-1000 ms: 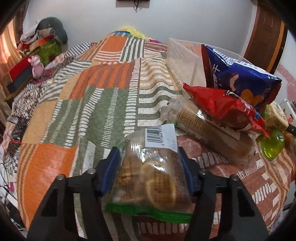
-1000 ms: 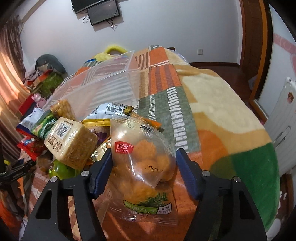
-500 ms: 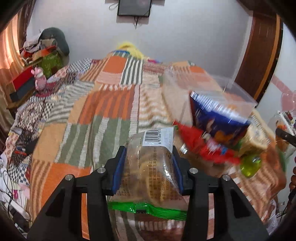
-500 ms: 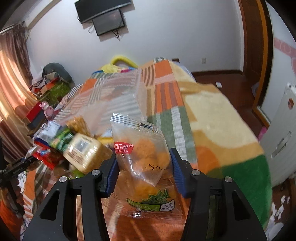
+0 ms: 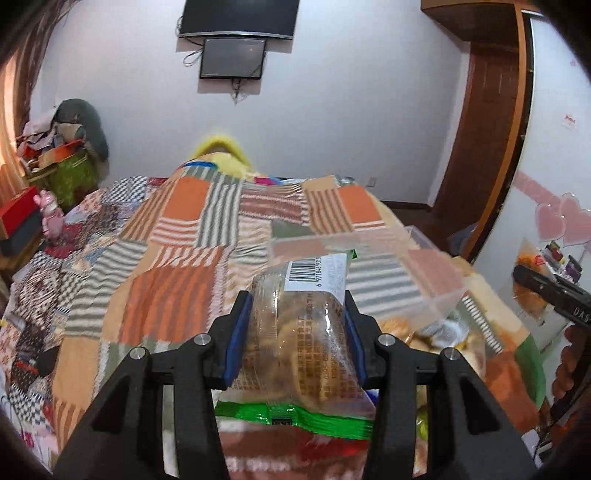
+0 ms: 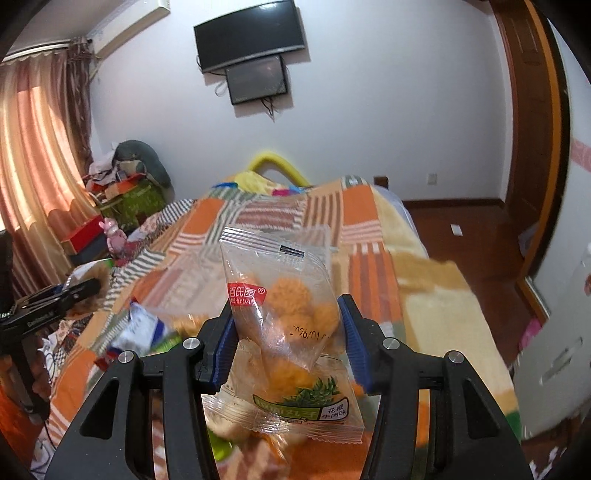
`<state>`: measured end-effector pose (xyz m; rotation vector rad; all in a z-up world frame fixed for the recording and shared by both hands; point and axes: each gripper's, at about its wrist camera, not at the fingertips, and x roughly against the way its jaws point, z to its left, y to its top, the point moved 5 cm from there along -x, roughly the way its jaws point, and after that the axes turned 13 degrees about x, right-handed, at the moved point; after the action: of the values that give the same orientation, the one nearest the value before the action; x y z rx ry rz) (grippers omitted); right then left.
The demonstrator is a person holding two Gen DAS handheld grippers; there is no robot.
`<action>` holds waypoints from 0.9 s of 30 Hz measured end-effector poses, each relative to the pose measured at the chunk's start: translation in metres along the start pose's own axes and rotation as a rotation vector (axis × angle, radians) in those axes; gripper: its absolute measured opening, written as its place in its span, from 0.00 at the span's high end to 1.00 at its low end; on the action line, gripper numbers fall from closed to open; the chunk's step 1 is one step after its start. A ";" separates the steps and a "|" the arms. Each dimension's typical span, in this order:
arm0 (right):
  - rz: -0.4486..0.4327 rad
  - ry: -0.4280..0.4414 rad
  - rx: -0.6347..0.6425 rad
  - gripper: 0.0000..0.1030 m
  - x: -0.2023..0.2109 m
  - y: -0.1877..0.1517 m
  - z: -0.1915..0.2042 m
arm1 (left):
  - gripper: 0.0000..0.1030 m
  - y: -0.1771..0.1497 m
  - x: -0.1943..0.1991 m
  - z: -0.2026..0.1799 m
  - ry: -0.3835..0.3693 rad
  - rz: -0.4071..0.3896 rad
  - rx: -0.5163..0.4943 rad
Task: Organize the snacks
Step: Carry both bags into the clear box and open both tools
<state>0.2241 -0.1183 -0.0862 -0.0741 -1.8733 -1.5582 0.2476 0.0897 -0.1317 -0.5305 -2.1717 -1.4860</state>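
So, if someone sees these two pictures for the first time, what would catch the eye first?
Probably the two clear snack packs held up close to each camera: the left claw is shut on a biscuit pack with a barcode label, the right claw on a pack of orange fried bites. Behind them lies the bright patchwork blanket, and a dark screen hangs on the white wall.

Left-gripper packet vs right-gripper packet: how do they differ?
The left packet carries a white barcode label on top and a green bottom seal; the right packet carries a red brand badge and a herb picture. The left packet shows pale brown pieces, the right packet orange balls. Both are clear plastic, each clamped upright between blue pads.
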 end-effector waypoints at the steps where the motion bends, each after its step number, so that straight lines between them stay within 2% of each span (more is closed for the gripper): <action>1: -0.009 0.006 0.004 0.53 -0.003 0.004 0.002 | 0.55 0.004 -0.004 -0.004 -0.006 -0.002 -0.003; 7: -0.036 0.033 0.031 0.53 -0.022 0.021 0.015 | 0.55 0.020 -0.027 -0.026 -0.022 0.014 -0.029; 14: -0.003 0.058 0.053 0.53 -0.054 0.027 0.025 | 0.55 0.027 -0.057 -0.045 -0.014 0.057 -0.070; 24: 0.137 0.089 0.054 0.53 -0.095 0.015 0.028 | 0.55 0.026 -0.111 -0.044 0.039 0.173 -0.066; 27: 0.176 0.089 0.070 0.53 -0.100 0.010 0.030 | 0.55 0.026 -0.116 -0.041 0.051 0.174 -0.061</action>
<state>0.2907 -0.0514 -0.1316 -0.1319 -1.7989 -1.3548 0.3634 0.0533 -0.1647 -0.6763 -1.9922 -1.4589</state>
